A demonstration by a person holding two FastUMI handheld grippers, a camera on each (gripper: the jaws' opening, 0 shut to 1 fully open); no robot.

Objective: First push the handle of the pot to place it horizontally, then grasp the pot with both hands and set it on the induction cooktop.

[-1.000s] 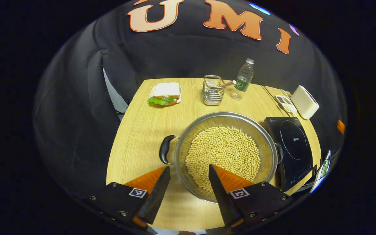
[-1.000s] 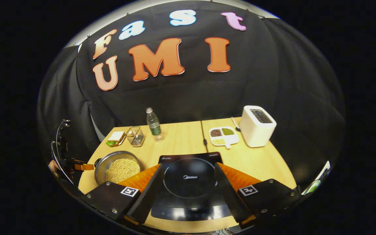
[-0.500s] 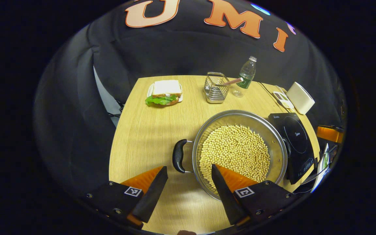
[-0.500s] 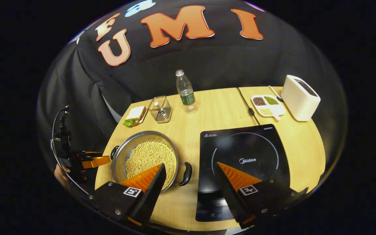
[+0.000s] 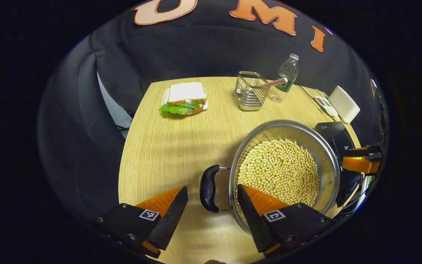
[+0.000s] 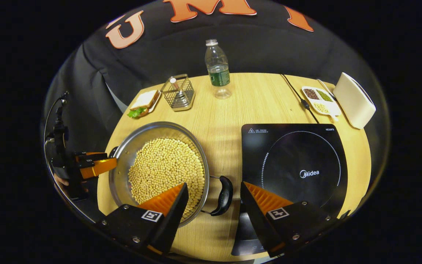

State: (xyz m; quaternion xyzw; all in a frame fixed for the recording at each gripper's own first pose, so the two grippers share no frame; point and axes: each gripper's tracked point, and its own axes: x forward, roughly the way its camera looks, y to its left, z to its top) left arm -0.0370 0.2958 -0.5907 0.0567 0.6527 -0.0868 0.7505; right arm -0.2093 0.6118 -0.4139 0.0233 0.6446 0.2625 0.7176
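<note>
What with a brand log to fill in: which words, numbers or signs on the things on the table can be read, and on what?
"Midea": on the induction cooktop, inside its ring.
Small print at the cooktop's far corners: too small to read.
Bottle label: too small to read.
Square patterned tags on the left gripper and the right gripper: no words.

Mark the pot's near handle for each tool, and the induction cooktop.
pot's left handle [image 5: 208, 188], left gripper view, middle of the black grip.
pot's right handle [image 6: 225, 196], right gripper view, middle of the black grip.
induction cooktop [image 6: 295, 161], right gripper view, glass inside the ring.
</note>
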